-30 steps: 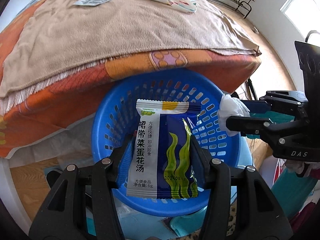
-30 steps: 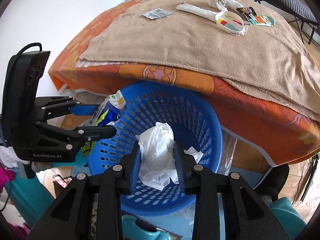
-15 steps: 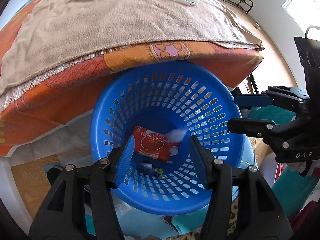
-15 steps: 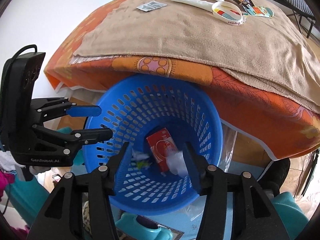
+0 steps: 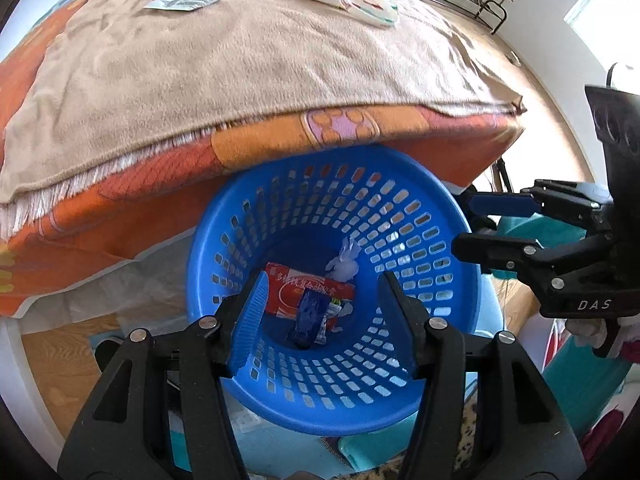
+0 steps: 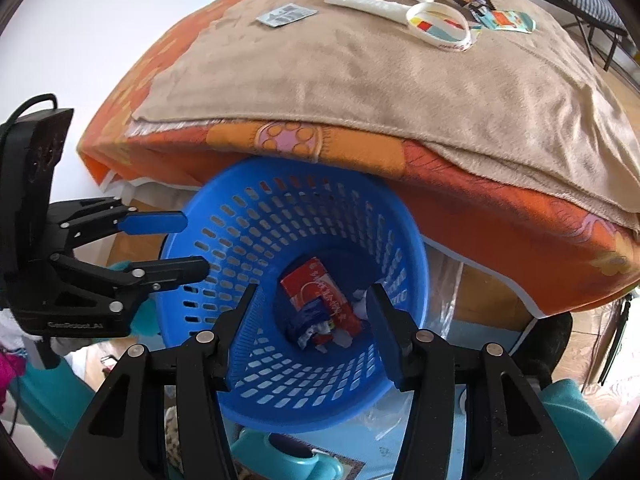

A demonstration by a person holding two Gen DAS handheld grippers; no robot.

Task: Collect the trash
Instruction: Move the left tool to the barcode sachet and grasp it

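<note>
With both drops done and our left tool (image 5: 320, 320) and right tool (image 6: 310, 320) released, empty, above the basket (image 5: 400, 408) holding the trash (image 5: 310, 300), we next reach toward the wrapper (image 6: 286, 14) on the bed (image 6: 360, 92) at 12 o'clock.

Pointing steeply down, side by side: left gripper (image 5: 322, 298) standing with jaws apart, nothing between the pads; right gripper (image 6: 310, 312), sitting at its 3 o'clock, jaws having just been opening, now gaping likewise with nothing between them.
</note>
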